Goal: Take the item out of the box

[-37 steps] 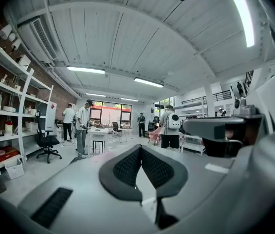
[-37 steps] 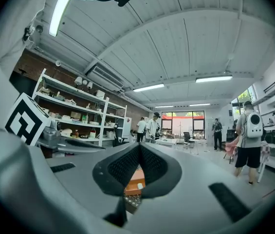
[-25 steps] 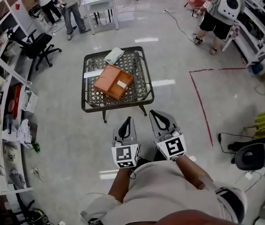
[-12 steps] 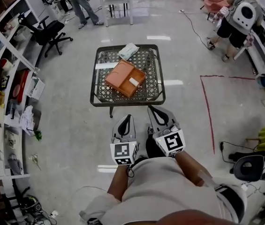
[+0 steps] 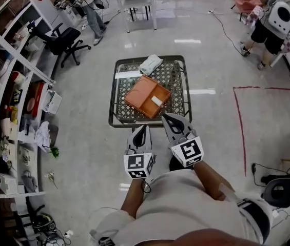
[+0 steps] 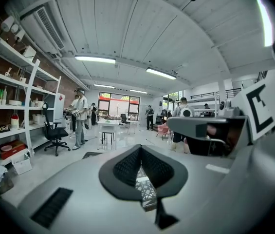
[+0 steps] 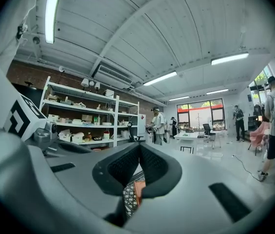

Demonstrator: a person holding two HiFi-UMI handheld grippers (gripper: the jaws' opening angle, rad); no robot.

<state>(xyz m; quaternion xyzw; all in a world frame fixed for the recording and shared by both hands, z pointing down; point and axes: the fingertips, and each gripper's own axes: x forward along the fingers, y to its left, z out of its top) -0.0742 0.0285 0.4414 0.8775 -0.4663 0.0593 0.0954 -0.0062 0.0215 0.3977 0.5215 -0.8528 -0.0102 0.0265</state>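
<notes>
An open orange box (image 5: 147,96) lies on a low wire-mesh table (image 5: 119,118) in the head view, with a small white item (image 5: 156,101) in its right compartment. My left gripper (image 5: 141,131) hangs just short of the table's near edge, jaws shut and empty. My right gripper (image 5: 169,120) reaches over the near edge, right of the box, also shut with nothing in it. Through the right gripper view a strip of the orange box (image 7: 137,191) and mesh shows below the closed jaw tips (image 7: 139,147). The left gripper view shows its closed tips (image 6: 140,150) over mesh.
A folded white cloth (image 5: 150,64) and a white strip (image 5: 129,75) lie on the table's far side. Shelving (image 5: 11,101) lines the left wall, with a black office chair (image 5: 60,41). People stand at the far left and far right. Red tape (image 5: 239,122) marks the floor.
The view has advanced toward the table: it and the box now sit closer and more central. Both grippers stay shut and now reach the table's near edge.
</notes>
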